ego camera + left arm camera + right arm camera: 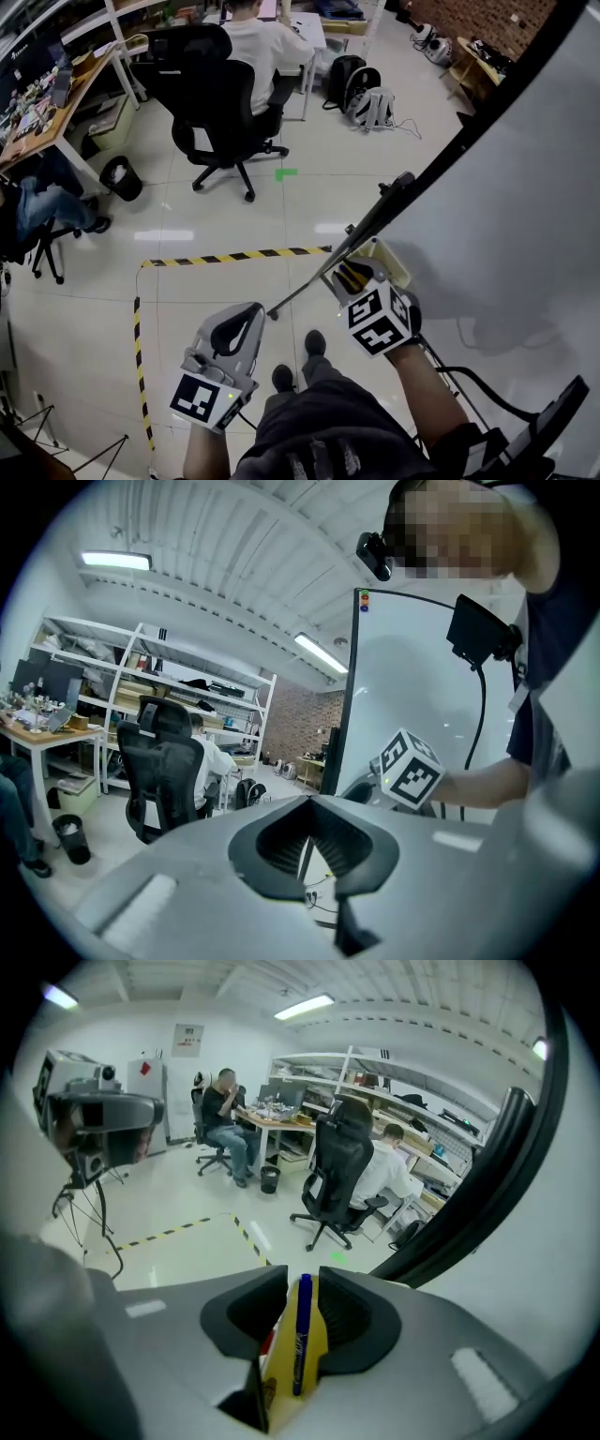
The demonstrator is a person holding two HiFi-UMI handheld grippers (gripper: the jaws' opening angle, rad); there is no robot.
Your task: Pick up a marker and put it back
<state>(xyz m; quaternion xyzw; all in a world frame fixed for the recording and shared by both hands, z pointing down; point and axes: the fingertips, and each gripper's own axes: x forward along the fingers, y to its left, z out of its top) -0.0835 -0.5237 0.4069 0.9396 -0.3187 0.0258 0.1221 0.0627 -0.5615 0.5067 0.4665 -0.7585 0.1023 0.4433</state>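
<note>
You are at the picking-up step. Your right gripper (354, 277) points down at a yellow box (279, 1358) that sits at the bottom edge of the whiteboard (525, 206). A blue marker (302, 1335) stands in that box, right between the 2 jaws. The jaws are apart. A thin bit of yellow shows on each side of the marker, so I think they do not press on it yet.

Your left gripper (253, 311) hangs low by your leg. Its jaws are together and there is nothing in them. It has no job right now.

Next, I think you need to squeeze the right jaws onto the marker until it is snug. Then lift it straight up and out of the box. After that it goes back into the same box.

The box walls sit close beside the marker, so a jaw could catch on them. The dark frame of the whiteboard (487, 1194) is also near.

Farther off, a person (258, 42) sits on a black chair (211, 103). Striped tape (234, 255) runs on the floor and 2 bags (373, 108) lie there. None of these are in your way.
</note>
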